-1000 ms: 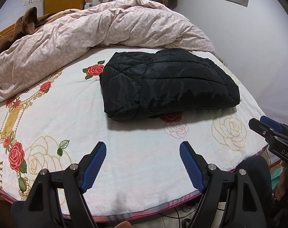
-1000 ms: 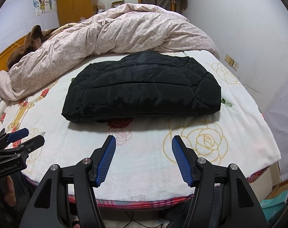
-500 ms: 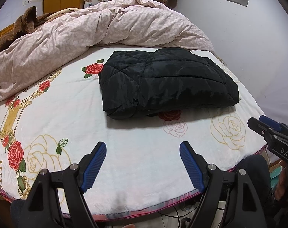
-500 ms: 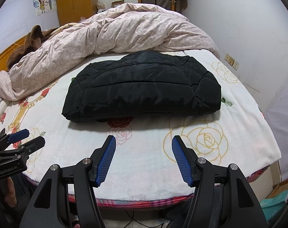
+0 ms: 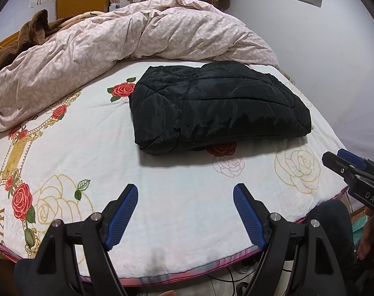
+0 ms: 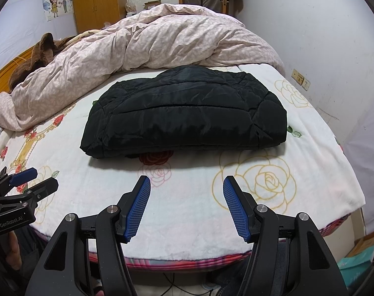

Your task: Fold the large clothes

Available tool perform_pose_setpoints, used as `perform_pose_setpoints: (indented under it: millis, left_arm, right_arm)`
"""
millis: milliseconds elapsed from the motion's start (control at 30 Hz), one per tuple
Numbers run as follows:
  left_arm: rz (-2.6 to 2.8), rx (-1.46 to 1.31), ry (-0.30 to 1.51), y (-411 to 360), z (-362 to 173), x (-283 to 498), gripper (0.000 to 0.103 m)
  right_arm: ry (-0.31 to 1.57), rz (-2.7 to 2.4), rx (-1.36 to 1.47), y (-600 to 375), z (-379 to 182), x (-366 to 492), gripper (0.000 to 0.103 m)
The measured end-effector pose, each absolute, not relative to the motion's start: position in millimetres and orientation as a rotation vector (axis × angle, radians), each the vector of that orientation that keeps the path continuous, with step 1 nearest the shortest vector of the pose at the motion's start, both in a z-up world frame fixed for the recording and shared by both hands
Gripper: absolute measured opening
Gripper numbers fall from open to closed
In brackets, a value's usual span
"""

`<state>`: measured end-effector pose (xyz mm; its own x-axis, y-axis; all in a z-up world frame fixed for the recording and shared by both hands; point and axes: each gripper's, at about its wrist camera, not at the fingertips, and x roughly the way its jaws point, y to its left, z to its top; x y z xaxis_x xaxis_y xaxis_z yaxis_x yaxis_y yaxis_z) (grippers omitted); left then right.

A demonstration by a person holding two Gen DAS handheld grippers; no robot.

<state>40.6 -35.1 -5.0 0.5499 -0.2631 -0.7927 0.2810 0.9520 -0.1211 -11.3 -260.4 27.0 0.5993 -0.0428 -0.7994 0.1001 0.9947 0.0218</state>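
Brown blanket (image 5: 36,28): upper left of the left wrist view, bunched at the head end, and we leave it be.
Pink duvet (image 5: 127,42): heaped across the top of the frame, its near edge just behind our garment.
Left gripper (image 5: 185,197): bottom centre of its own view, jaws spread wide, nothing between them, hanging over bare sheet near the foot edge.
Black padded jacket (image 6: 184,118): centre of the right wrist view, lying as a thick rectangular bundle on the sheet, well apart from both grippers.
Step in hand: we judge the fold is done or nearly so, both tools hanging back from it.
Doing it well: if we tidy it, we go for the loose flap at the bundle's lower left corner, pinch through all layers, and press down, since slick puffy fabric tends to spring open.
Right gripper (image 6: 187,194): bottom centre of its view, jaws likewise wide and empty.
Bed sheet (image 6: 310,172): white plush with roses, soft and giving under the bundle.
Wall socket (image 6: 301,80): right side of the frame, on the pale wall beside the bed.
Wardrobe (image 6: 98,2): upper left, orange wood, with a cartoon poster (image 6: 58,6) beside it.
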Motion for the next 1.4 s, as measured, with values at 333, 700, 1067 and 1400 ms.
perform_pose_setpoints:
  millis: [333,700,1067,1400]
  left_arm:
    - [-0.328,0.028,0.941,-31,-5,40,0.081]
    - [-0.343,0.052,0.951,-36,-6,40,0.081]
    - [-0.341,0.073,0.950,-39,-6,40,0.081]
    - [-0.353,0.091,0.918,-46,-3,37,0.081]
  right_arm:
    - [0.930,-0.084,0.066,-259,23,-14,0.062]
    - [0.933,-0.084,0.064,-258,20,-15,0.062]
    - [0.935,-0.084,0.064,-258,20,-15,0.062]
    - [0.934,-0.081,0.061,-260,21,-14,0.062]
